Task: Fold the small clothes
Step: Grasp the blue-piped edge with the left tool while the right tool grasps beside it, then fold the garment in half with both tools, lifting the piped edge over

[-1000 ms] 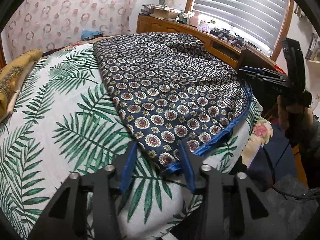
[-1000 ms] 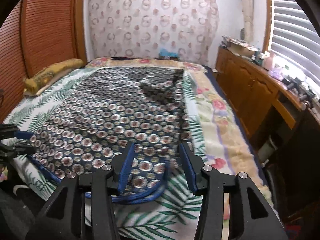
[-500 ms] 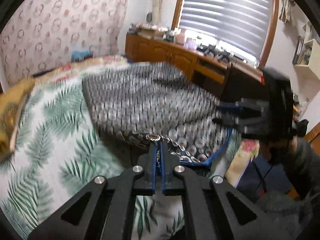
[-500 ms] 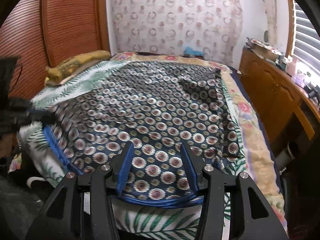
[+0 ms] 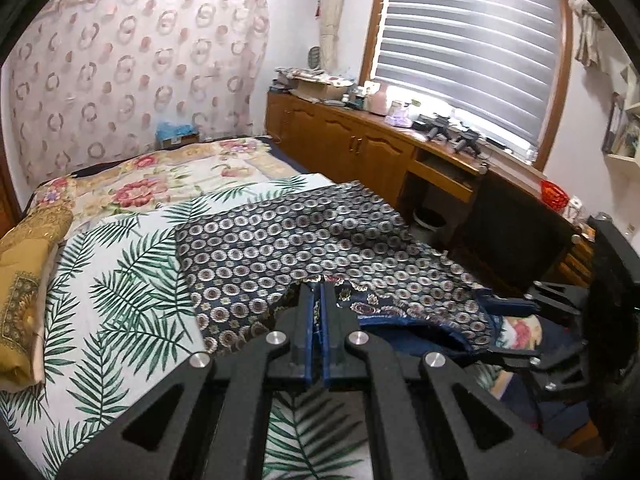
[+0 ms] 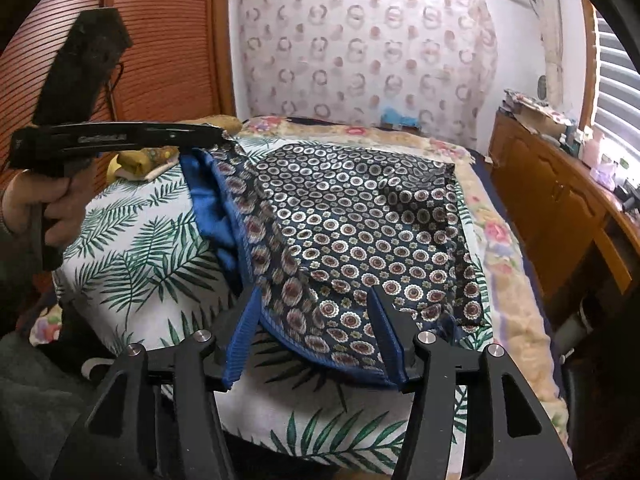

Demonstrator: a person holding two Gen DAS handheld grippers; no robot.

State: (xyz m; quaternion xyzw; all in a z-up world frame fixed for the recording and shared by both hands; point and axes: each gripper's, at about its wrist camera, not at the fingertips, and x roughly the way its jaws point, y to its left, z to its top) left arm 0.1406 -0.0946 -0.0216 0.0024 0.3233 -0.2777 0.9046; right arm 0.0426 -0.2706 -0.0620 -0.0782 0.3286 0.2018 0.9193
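Note:
A dark navy garment with a ring-and-flower print and blue trim lies on the palm-leaf bed sheet. My left gripper is shut on its near edge and holds that edge off the bed. In the right wrist view the left gripper hangs at the upper left, and the garment drapes down from it with its blue lining showing. My right gripper is open, its jaws opening, and the garment's near hem lies between the fingers without being pressed. The left wrist view shows the right gripper at the garment's right corner.
A yellow pillow lies at the bed's left side. Wooden cabinets with clutter on top run along the right under the window blinds. A louvred wooden wardrobe stands on the left. A hand grips the left gripper's handle.
The left gripper went from open around the garment's near edge to shut on it, then rose with the edge. The right gripper's fingers spread wider, and the garment's left side now hangs lifted.

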